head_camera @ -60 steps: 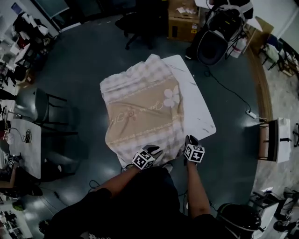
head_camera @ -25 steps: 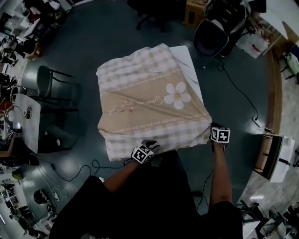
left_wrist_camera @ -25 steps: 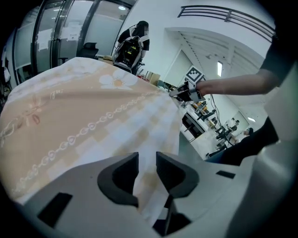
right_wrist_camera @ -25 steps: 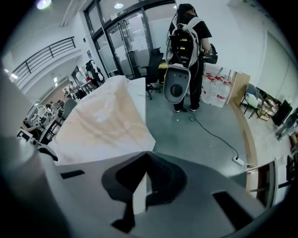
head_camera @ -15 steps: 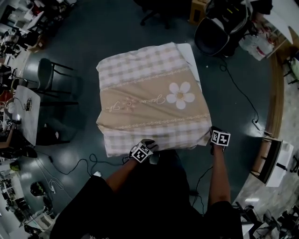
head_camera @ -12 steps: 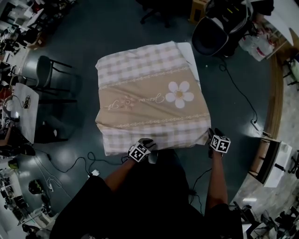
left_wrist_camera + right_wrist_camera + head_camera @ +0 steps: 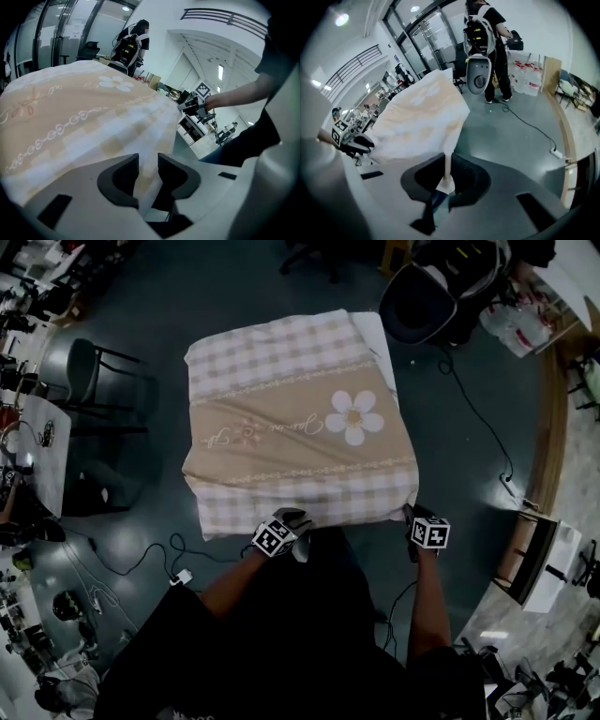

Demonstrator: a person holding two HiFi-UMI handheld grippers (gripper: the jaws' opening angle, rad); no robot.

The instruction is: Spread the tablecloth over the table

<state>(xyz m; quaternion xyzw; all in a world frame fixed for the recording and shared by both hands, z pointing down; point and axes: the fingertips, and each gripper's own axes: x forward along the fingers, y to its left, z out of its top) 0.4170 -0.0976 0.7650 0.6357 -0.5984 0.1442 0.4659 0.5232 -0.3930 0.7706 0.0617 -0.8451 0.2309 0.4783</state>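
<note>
A beige and white checked tablecloth (image 7: 300, 437) with a white flower lies spread over the table, whose white far right corner (image 7: 373, 329) still shows. My left gripper (image 7: 295, 519) is at the near hem, left of the middle. In the left gripper view it (image 7: 148, 164) is shut on a fold of the tablecloth (image 7: 70, 117). My right gripper (image 7: 411, 515) is at the near right corner. In its own view the jaws (image 7: 447, 168) are closing around the hanging corner of the tablecloth (image 7: 422, 117), with a narrow gap still showing.
A dark chair (image 7: 94, 381) and a small white table (image 7: 33, 451) stand to the left. A round grey machine (image 7: 422, 301) is beyond the far right corner. Cables (image 7: 187, 554) run over the floor. A white cabinet (image 7: 544, 559) is at the right. A person (image 7: 485, 23) stands behind the machine.
The cloth has been drawn nearer to me and lies flatter over the table. My right gripper has shifted a little left and lower at the near right corner. The left one has kept its place.
</note>
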